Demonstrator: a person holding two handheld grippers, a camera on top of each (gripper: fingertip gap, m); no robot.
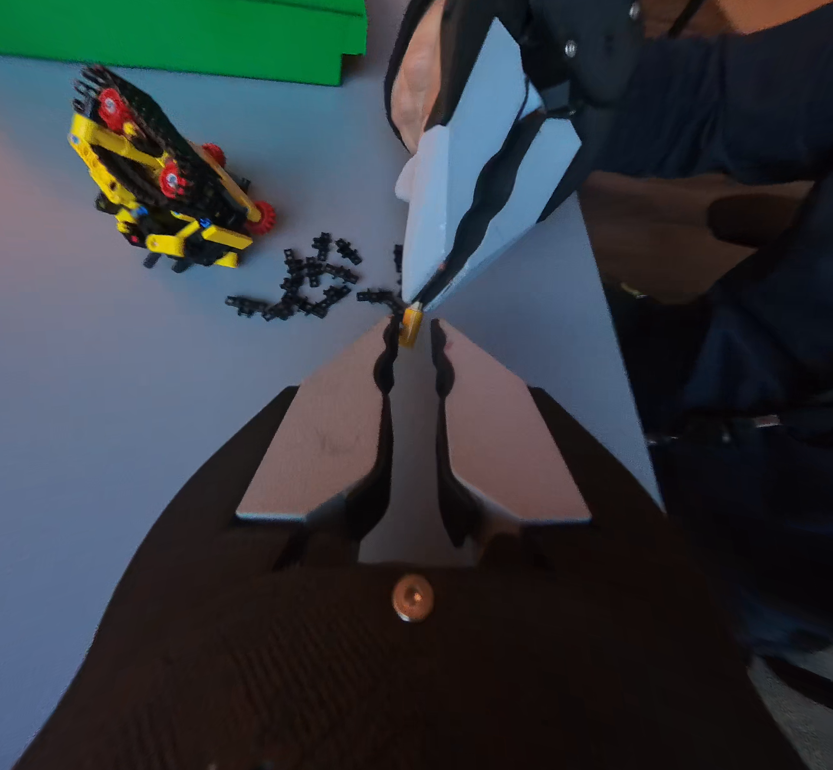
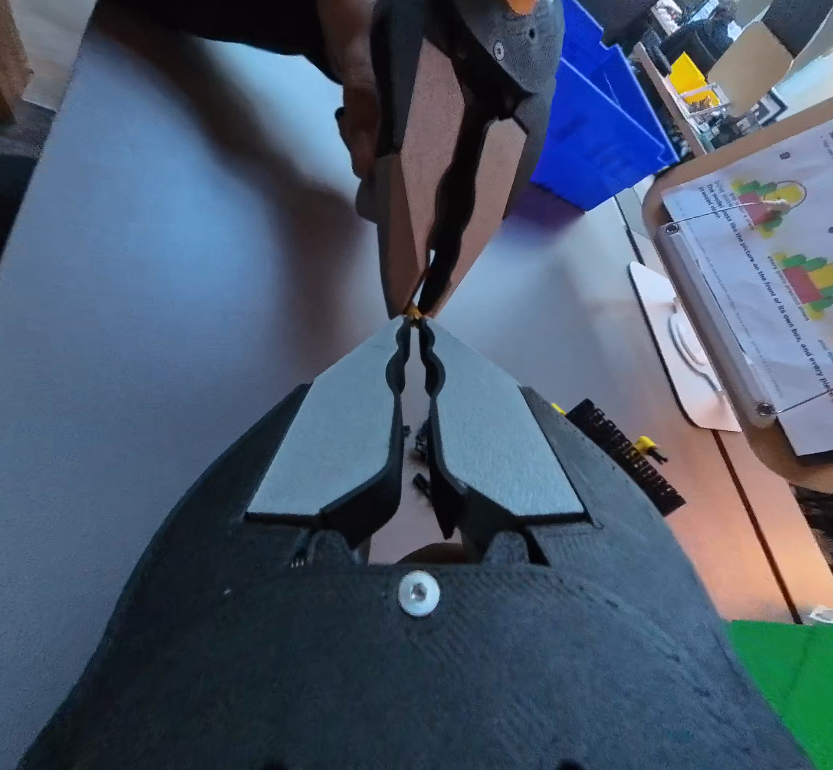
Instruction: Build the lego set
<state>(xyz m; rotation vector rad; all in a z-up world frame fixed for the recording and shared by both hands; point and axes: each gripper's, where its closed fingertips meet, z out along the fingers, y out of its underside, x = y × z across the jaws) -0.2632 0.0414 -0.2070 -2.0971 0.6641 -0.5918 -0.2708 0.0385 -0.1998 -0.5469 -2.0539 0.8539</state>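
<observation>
A small yellow lego piece is held over the grey table. My right gripper comes in from above in the left wrist view and is shut on the piece's top end; its own view shows the tips pinched on the piece. My left gripper is narrowly open around the piece's lower end, with the left fingertip touching it and a small gap on the right. A pile of black track links lies just beyond. A yellow and black tracked model with red wheels stands at the left.
Green boards lie at the far left of the table. The right wrist view shows blue bins, an instruction sheet on a stand, a black track strip and a green board corner. A person's dark sleeves are close by. The tips of both grippers are at nearly the same place.
</observation>
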